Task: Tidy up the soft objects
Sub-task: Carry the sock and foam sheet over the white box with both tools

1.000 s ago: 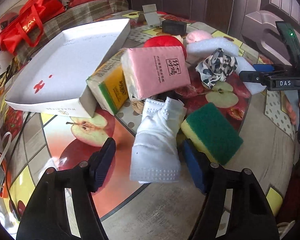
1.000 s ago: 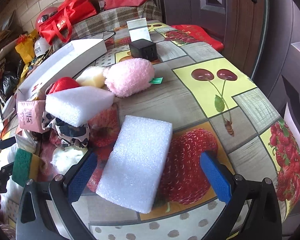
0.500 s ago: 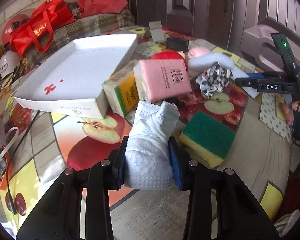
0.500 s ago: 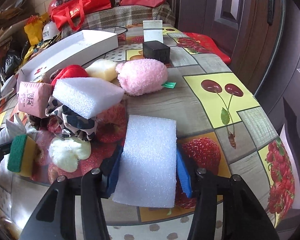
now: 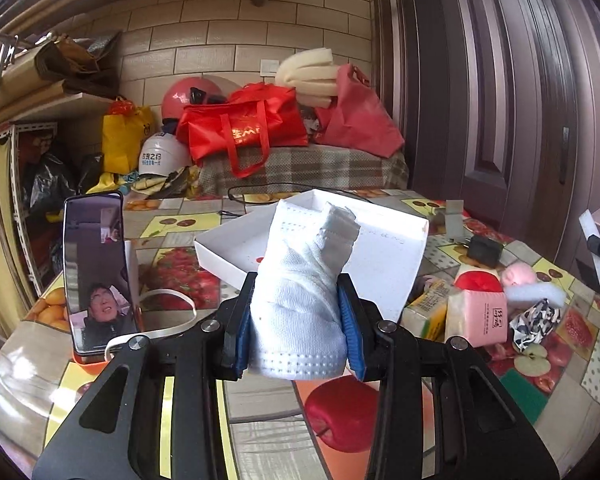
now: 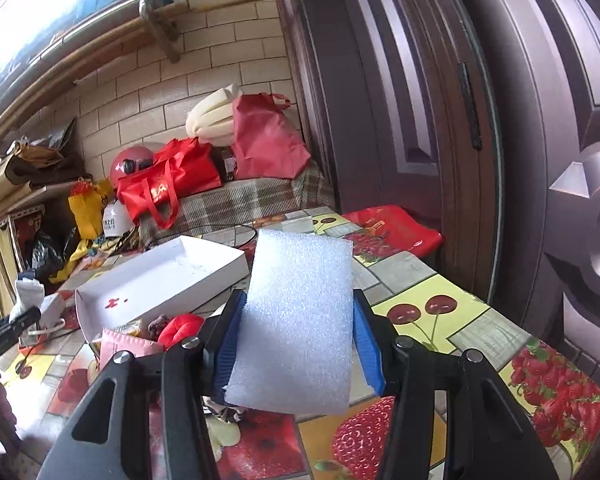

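1. Left gripper [image 5: 298, 336]: blue pads pressed into both sides of the white sock [image 5: 302, 300]. The sock stands up out of the jaws, its long axis running from the pads toward the upper centre of the left wrist view, cuff end uppermost and leaning slightly right. It is clear of the table [image 5: 260, 416].

2. Right gripper [image 6: 296, 354]: clamped on the white foam slab [image 6: 300, 320]. The slab's long axis runs up the frame from between the pads, with a slight tilt; its near edge overhangs below them. Also off the table.

3. Key relation: the white box [image 5: 384, 268] lies directly behind the sock in the left wrist view, centre frame, open side up. In the right wrist view the same box [image 6: 160, 280] sits to the left of centre, behind and left of the slab.

4. Judgement: the box is the likely drop spot. The left gripper looks lined up with it and appears the nearer; the right would have to swing toward the left of its frame.

5. Both items stick out well past the pads, so they would cross the box wall before the fingers do. Judgement: carry them over the rim, not into it.

6. Remaining pile, right of the left wrist view: pink tissue pack [image 5: 478, 318], red plush [image 5: 478, 282], patterned cloth [image 5: 534, 318]. Not yet sorted.

7. Phone [image 5: 96, 272] stands at left of the left wrist view, well apart from the box.
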